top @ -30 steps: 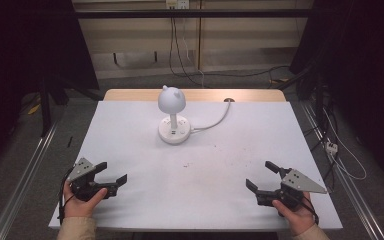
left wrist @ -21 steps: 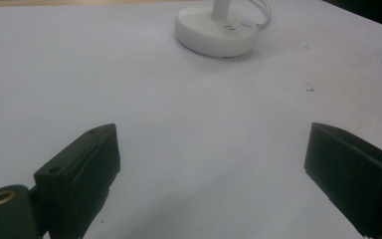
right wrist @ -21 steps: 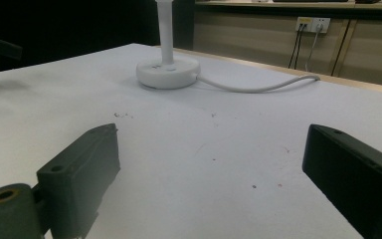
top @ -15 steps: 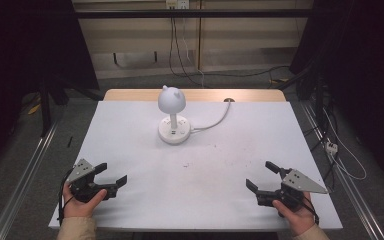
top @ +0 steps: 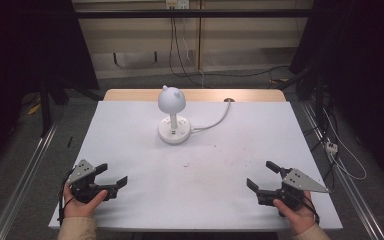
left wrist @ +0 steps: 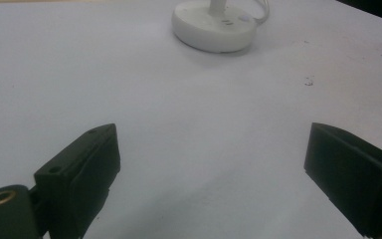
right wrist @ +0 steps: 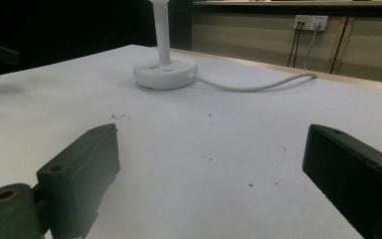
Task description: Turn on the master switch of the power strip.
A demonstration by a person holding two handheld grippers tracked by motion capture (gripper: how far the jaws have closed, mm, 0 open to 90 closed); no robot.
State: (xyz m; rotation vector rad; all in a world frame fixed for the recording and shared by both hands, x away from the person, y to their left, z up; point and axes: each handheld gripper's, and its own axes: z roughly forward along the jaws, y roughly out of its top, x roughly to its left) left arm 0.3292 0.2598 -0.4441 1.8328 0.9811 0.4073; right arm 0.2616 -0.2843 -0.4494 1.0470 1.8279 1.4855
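A small white desk lamp [top: 172,116] stands near the far edge of the white table [top: 130,130], about midway along it. It has a round ball-shaped head with two little ears on top, a short straight stem and a flat round base, from which a white cord [top: 215,121] curves off toward the far edge. The left gripper [top: 111,175] rests by the near left corner, jaws spread wide and empty. The right gripper [top: 262,175] rests by the near right corner, jaws likewise wide and empty. Both are well apart from the lamp.

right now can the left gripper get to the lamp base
Probably yes: the left gripper is open, and bare white table lies between it and the lamp base; nothing blocks the way.
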